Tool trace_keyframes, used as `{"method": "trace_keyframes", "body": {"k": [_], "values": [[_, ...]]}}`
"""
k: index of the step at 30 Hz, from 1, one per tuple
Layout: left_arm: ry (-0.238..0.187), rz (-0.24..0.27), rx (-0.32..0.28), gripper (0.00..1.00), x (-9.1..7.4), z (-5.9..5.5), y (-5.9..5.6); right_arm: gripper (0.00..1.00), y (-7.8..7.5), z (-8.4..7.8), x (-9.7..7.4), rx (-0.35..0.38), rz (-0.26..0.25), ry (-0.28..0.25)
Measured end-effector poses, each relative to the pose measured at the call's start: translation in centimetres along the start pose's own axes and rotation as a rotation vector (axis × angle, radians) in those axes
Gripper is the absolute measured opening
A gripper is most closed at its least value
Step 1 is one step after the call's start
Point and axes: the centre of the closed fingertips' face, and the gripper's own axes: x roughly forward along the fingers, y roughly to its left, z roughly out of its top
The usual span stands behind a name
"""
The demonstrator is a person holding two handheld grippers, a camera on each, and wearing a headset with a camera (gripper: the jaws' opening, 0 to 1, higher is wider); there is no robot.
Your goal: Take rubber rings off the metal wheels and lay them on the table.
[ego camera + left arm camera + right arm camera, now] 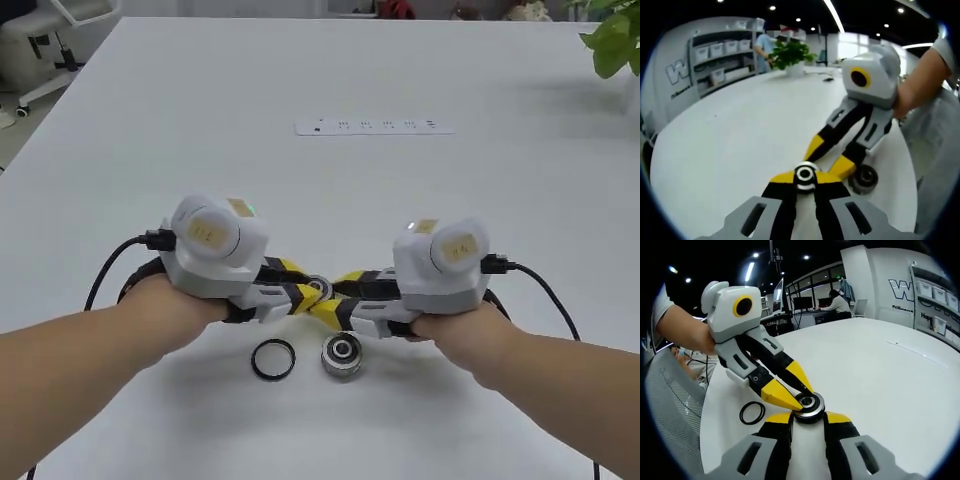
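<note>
Rubber-ringed wheel (808, 404) hangs above the tabletop's (400, 80) near edge, with left tool (805, 178) and right tool (809, 417) both clamped on it. Opposing pulls could slip it free onto the loose ring (273, 359) below.

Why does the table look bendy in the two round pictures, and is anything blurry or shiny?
Left gripper view: the fisheye lens bends the white table into a curve, and the far shelves look soft. Right gripper view: same bending, ceiling lights glare as bright spots, yet the small metal wheel looks sharp. Head view: straight edges, even light, faint shadows near the black rubber ring.
</note>
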Motion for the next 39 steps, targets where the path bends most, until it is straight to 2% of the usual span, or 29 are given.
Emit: {"method": "trace_keyframes", "body": {"k": [39], "values": [[0.002,0.011,-0.009,0.12,0.05,0.02,-0.06,0.10,-0.10,-0.31,-0.49,0.020,0.008,0.011]]}}
